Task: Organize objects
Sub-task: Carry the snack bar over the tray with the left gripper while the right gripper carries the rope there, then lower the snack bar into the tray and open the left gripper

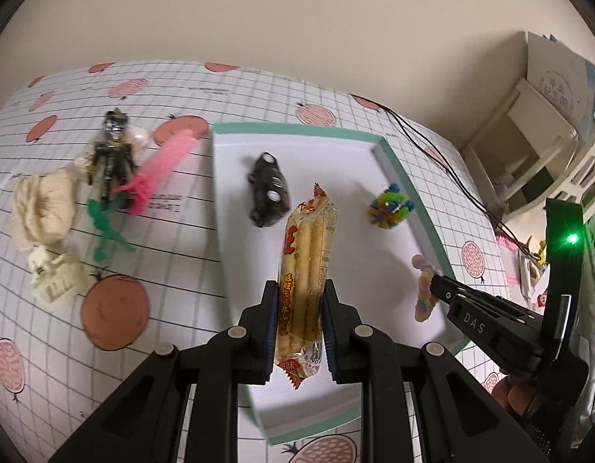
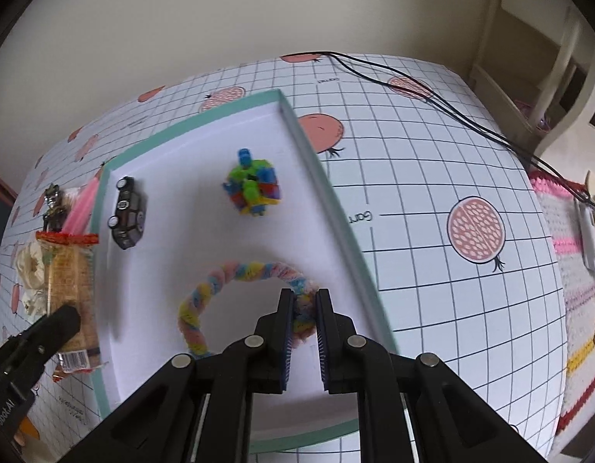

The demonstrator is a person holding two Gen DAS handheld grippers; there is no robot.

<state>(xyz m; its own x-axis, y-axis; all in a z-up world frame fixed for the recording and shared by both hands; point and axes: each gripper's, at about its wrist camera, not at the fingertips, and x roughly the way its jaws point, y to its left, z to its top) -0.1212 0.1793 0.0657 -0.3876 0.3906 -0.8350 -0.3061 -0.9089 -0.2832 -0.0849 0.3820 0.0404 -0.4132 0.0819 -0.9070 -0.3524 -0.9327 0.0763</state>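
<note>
Gridded table [image 1: 181, 231] bears your tray [image 1: 297, 128]; left tool [image 1: 300, 293] grips the snack packet [image 1: 305, 270], right tool [image 2: 305, 308] clamps the pipe-cleaner ring [image 2: 235, 274].

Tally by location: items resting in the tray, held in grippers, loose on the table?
In tray: 2 (black toy car, block cluster)
Held: 2 (snack pack in left hand-held gripper; pastel twisted loop in right hand-held gripper)
On table: 6 (figure, pink piece, green piece, 3 cream pieces)
Total: 10
</note>
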